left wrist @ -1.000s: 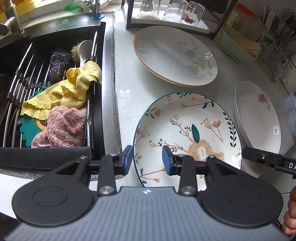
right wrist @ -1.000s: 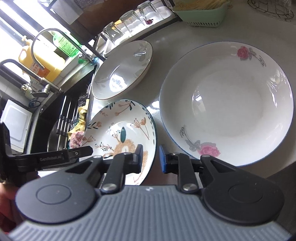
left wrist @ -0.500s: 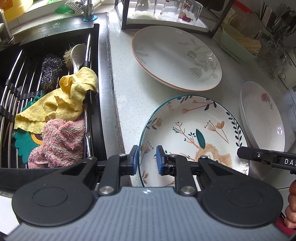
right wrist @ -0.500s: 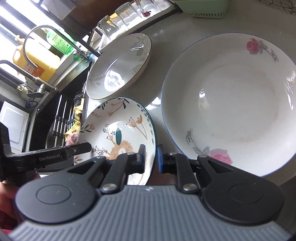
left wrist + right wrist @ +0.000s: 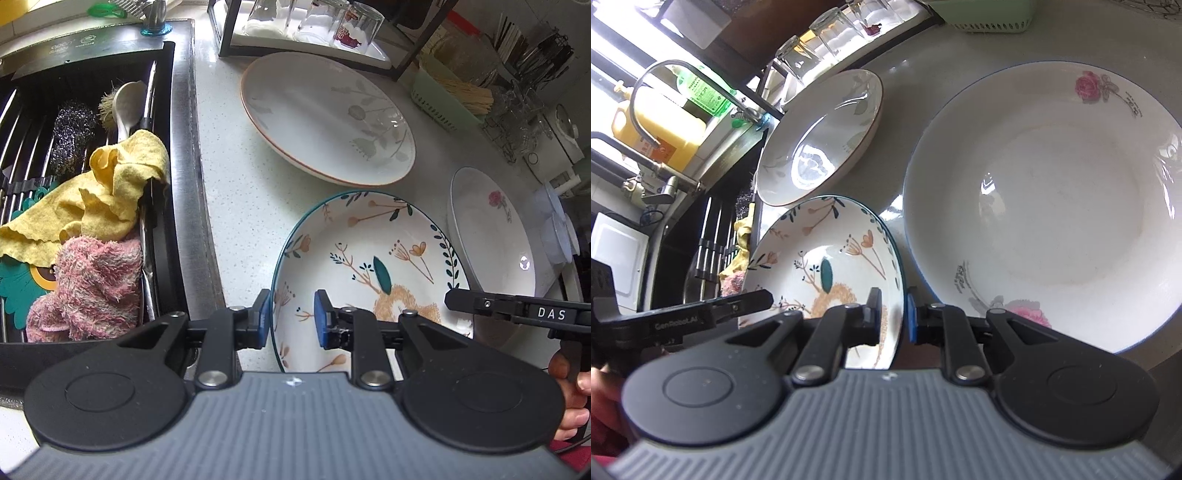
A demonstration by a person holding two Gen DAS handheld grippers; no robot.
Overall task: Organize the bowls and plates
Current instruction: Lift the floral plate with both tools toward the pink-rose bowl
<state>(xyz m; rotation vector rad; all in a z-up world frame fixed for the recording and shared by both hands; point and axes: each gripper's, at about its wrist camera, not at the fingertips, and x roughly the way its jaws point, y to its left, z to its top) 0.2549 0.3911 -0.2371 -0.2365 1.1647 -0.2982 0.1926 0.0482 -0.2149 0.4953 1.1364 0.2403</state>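
Left wrist view: left gripper, jaws easing apart astride the floral plate rim while right gripper clamps the opposite edge — one-sided grip, so it could tip against the rose plate just beside.

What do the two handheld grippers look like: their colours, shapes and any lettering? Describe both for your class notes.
Both match. The left gripper and right gripper each have a ribbed grey body, two round black discs, black linkage arms with silver bolts, and blue pads on black fingers. Seen from the opposite camera, the right one's side bar reads "DAS" in white; the left one's reads "GenRobot.AI".
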